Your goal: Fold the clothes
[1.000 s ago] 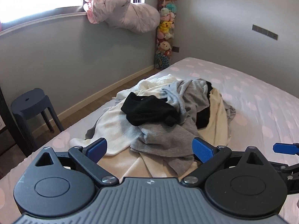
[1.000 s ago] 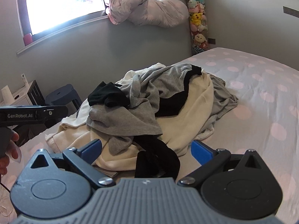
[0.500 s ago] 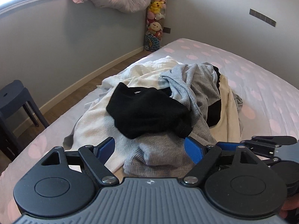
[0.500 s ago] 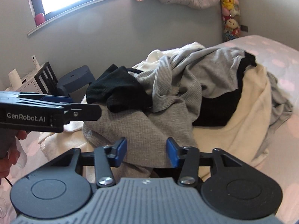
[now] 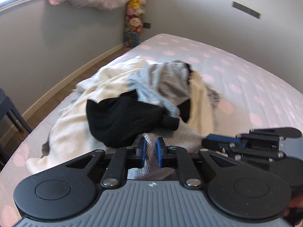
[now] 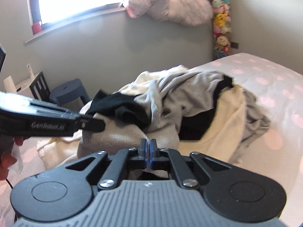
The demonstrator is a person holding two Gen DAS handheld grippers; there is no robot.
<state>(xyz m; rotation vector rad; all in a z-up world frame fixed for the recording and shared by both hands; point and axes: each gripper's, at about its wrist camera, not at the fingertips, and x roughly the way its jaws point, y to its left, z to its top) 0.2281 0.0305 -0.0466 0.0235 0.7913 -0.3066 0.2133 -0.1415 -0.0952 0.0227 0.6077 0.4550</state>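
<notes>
The left gripper [image 5: 151,149] is closing its blue-padded jaws on a fold of the grey ribbed knit garment [image 5: 166,138] at the near edge of the bed [image 5: 255,87]; cloth fills the narrow gap between them. Just beside it, the right gripper [image 6: 148,151] has its jaws pressed together, pinching a thin edge of the same grey knit [image 6: 121,136]. A crumpled black garment [image 5: 125,121] lies on top of the grey one, directly beyond the left jaws, all heaped on a cream-white cloth [image 5: 75,130]. The pile sits toward the bed's window-side edge, on a pink-dotted sheet. Off that edge stand a dark blue plastic stool [image 6: 69,92] and a hanging column of plush toys [image 6: 221,22].
</notes>
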